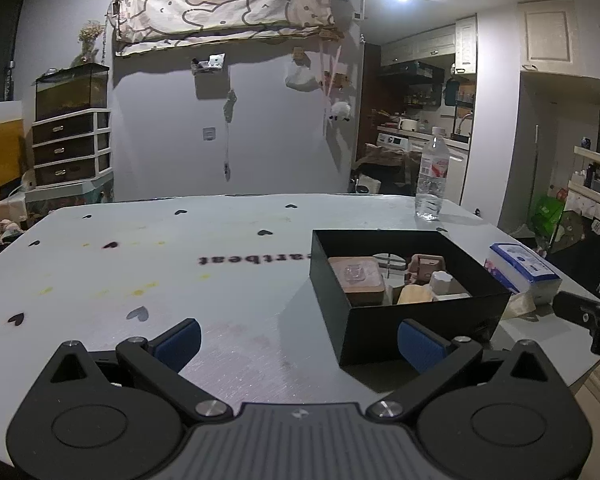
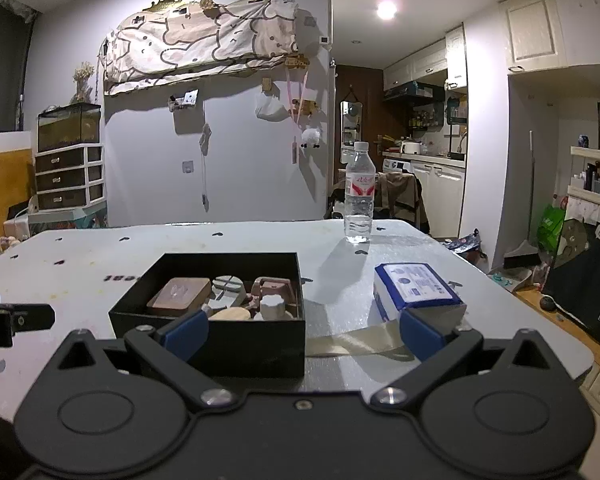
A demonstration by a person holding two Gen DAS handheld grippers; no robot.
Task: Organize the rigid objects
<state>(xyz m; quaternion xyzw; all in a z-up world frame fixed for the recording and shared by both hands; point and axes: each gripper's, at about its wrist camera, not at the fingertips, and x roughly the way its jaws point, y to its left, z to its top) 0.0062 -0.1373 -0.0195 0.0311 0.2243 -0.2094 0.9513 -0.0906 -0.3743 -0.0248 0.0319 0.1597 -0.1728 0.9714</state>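
Note:
A black open box [image 1: 412, 322] stands on the white table [image 1: 180, 272]; it also shows in the right wrist view [image 2: 236, 336]. It holds several small rigid pieces, among them a brown square block [image 1: 356, 284] [image 2: 180, 296], a grey round piece [image 2: 228, 286] and a white cap-shaped piece [image 2: 274, 306]. My left gripper [image 1: 300, 344] is open and empty, low over the table, left of the box's near corner. My right gripper [image 2: 304, 334] is open and empty, just in front of the box.
A blue and white packet [image 2: 416, 290] [image 1: 524, 270] lies right of the box on a strip of tape [image 2: 356, 342]. A clear water bottle [image 2: 359, 194] [image 1: 432, 174] stands at the table's far right. The table's right edge [image 2: 580, 364] is close.

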